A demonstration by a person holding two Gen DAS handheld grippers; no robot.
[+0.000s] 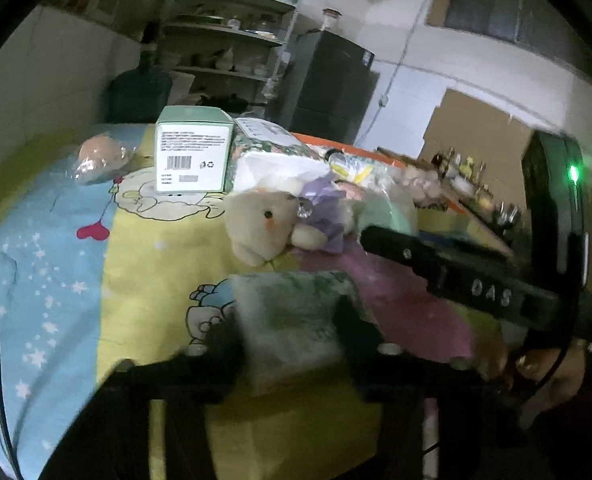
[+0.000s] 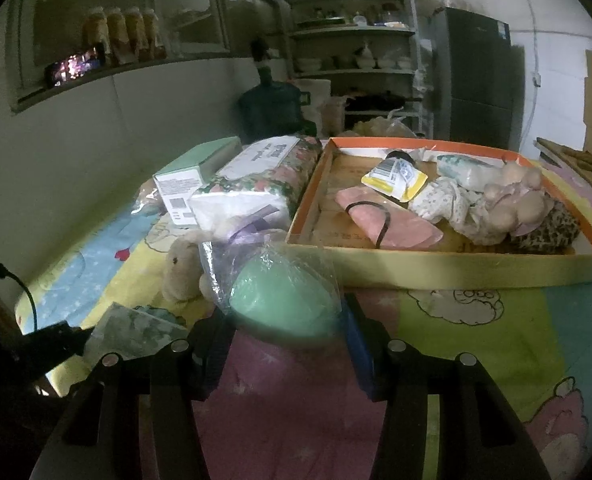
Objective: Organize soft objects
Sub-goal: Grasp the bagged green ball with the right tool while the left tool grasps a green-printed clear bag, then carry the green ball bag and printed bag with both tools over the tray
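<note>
Right wrist view: my right gripper (image 2: 286, 334) clamps the bagged green ball (image 2: 284, 304) — bound for the tray (image 2: 456, 268), I judge; my left gripper (image 1: 292, 332) pinches a grey-green sponge (image 1: 292, 312).

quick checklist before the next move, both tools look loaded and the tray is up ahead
1. Left tool closed on the grey-green sponge block: ok, fingers press both sides.
2. Right tool closed on the bagged mint-green ball: ok.
3. Free room in the orange-rimmed tray: ok, bare floor at its near left.
4. Clear path for the right tool to the tray: cannot tell, near wall stands just ahead.
5. Cream plush bunny clear of both tools: ok, lying apart on the sheet.
</note>
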